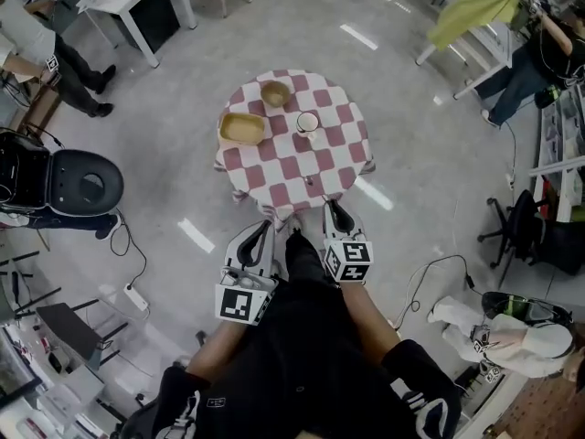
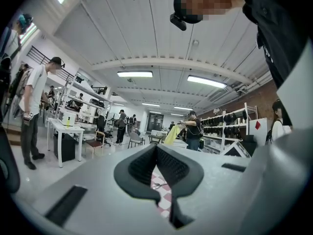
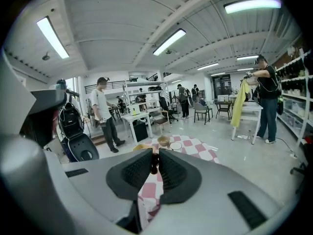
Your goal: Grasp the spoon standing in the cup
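Nothing of the task is done yet: both grippers hover short of the table and the cup is untouched.

Nearest, the left gripper [image 1: 265,229] has its jaws together at the tips, and they hold nothing. Only a strip of checked cloth shows through the gap lower down. The right gripper [image 1: 334,207] has its jaws a narrow slit apart. A small dark lump shows in that slit near the tips; I cannot tell what it is, but it is no spoon.

Just ahead of both pairs of jaws is the near edge of the round table [image 1: 302,167]. Further ahead of the left jaws lies a shallow wooden tray [image 1: 242,129]. The cup [image 1: 308,123] stands well ahead of the right jaws and a little to their right. The spoon in it is too small to make out. Beyond the cup, to its left, sits a round bowl [image 1: 275,93].

What is left is, by my judgement, all of it: reaching forward over the cloth, widening the right jaws, lining them up on the spoon's handle above the cup's rim, and closing.
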`<state>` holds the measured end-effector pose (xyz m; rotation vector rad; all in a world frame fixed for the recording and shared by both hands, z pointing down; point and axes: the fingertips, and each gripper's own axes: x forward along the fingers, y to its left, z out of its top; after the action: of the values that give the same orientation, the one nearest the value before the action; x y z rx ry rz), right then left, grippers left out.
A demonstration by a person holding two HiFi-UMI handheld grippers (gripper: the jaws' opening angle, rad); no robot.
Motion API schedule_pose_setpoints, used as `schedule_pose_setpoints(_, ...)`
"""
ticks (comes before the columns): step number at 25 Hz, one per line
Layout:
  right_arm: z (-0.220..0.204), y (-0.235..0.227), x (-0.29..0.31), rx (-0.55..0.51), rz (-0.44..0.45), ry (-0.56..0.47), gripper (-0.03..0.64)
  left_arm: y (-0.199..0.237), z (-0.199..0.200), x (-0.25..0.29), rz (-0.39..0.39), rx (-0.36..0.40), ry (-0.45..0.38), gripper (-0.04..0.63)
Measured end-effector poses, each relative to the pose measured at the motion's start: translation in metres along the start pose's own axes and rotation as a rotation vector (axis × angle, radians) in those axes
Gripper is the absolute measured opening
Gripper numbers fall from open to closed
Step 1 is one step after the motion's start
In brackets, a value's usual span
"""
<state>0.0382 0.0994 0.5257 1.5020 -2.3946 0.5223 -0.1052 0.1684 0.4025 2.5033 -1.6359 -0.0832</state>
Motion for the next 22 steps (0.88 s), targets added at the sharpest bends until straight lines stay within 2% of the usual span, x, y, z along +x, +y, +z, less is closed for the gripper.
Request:
schedule_pose_setpoints(8, 0.002, 0.018, -0.077, -0.012, 0.019, -0.057, 0.06, -0.039, -0.01, -0.035, -0.013, -0.02, 0.005, 0.008)
schedule_pose_setpoints(14, 0.0, -0.004, -0.116, -0.013, 0.033, -0.083, 0.06, -0.081, -0.017, -0.029, -0.02, -0.016, 0.01, 0.008)
schedule_pose_setpoints(22, -0.002, -0.036, -0.15, -0.04, 0.083, -0.107, 0.06, -0.129, -0.02, -0.019, 0.021, 0.009, 0.005, 0.008)
